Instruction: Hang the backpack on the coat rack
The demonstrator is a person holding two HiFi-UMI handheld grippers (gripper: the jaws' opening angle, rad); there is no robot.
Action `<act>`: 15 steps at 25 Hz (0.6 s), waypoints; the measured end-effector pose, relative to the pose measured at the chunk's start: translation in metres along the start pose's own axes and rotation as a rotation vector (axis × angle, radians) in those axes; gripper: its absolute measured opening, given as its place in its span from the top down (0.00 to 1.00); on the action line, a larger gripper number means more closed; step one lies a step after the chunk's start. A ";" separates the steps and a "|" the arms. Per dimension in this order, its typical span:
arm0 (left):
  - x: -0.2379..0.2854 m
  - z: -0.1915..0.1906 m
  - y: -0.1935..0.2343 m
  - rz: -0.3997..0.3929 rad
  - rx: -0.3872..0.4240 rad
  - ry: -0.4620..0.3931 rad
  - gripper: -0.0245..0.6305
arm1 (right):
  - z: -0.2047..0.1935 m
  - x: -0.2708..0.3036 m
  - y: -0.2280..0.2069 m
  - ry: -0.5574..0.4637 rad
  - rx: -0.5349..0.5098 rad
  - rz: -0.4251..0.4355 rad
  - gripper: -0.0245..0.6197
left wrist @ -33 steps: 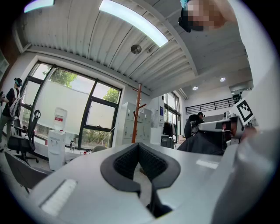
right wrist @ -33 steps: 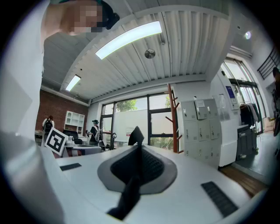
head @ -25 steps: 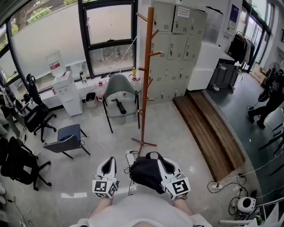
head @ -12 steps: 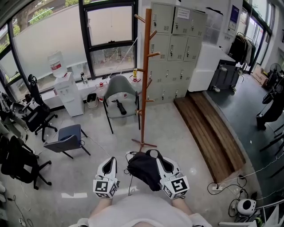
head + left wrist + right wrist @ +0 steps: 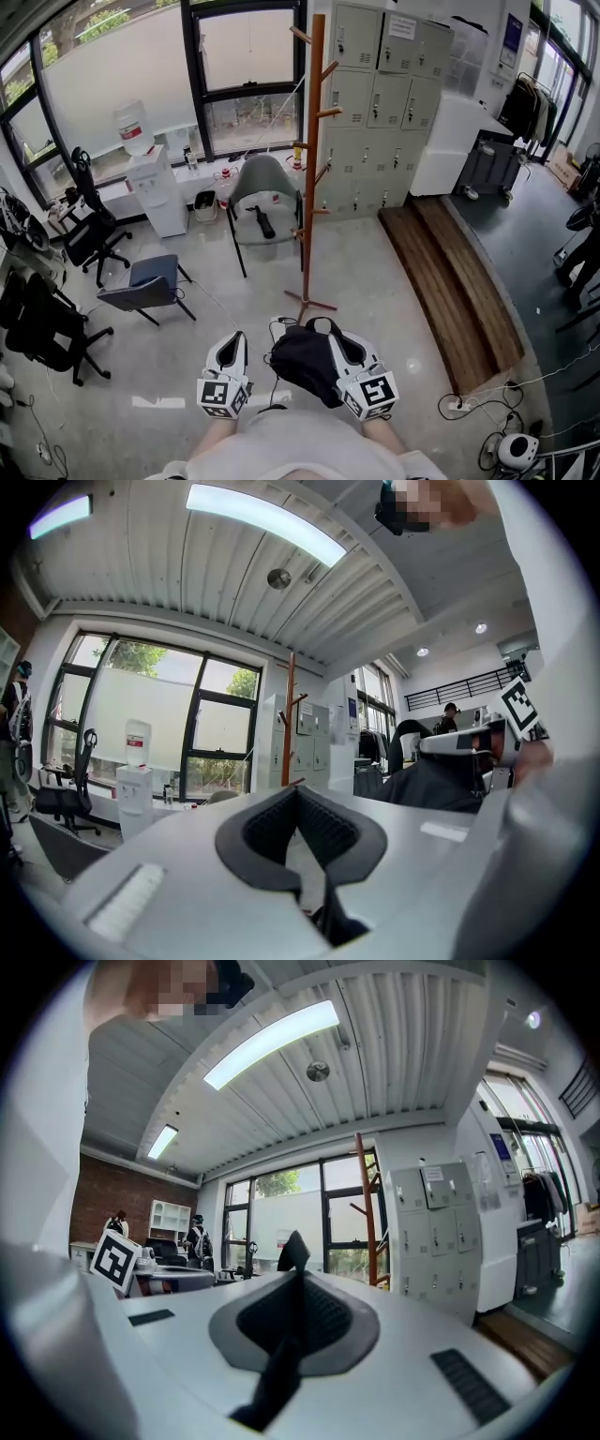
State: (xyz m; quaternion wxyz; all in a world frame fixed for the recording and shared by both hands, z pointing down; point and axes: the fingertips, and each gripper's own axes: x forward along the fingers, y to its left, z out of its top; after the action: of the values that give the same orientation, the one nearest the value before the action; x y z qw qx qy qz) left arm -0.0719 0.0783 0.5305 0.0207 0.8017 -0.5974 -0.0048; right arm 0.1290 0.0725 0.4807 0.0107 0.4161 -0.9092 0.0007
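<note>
- Pale office floor, coat rack [image 5: 313, 159] standing ahead
- My right gripper [image 5: 336, 336] is clamped on the strap [image 5: 272, 1382] of the backpack [image 5: 300, 364], which looks soft and saggy
- My left gripper [image 5: 232, 342] is closed, empty

Black backpack [image 5: 302, 362] near wooden coat rack [image 5: 316, 141]

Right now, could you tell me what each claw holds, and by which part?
The right claw pinches a black strap of the backpack; the left claw holds nothing.
</note>
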 end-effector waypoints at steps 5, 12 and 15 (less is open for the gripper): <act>0.006 -0.009 -0.008 0.012 -0.006 0.016 0.95 | -0.008 0.004 -0.008 0.005 0.007 0.025 0.94; 0.031 -0.014 0.005 0.007 -0.018 0.024 0.95 | -0.009 0.027 -0.022 0.005 0.006 0.029 0.94; 0.049 -0.019 0.020 -0.011 -0.022 0.027 0.95 | -0.013 0.049 -0.025 0.011 0.002 0.019 0.94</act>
State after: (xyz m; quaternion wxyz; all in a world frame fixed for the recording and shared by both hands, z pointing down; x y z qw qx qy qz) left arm -0.0760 0.0260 0.5512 0.0375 0.8047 -0.5925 -0.0004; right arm 0.1167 0.0192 0.4941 0.0153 0.4075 -0.9131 0.0038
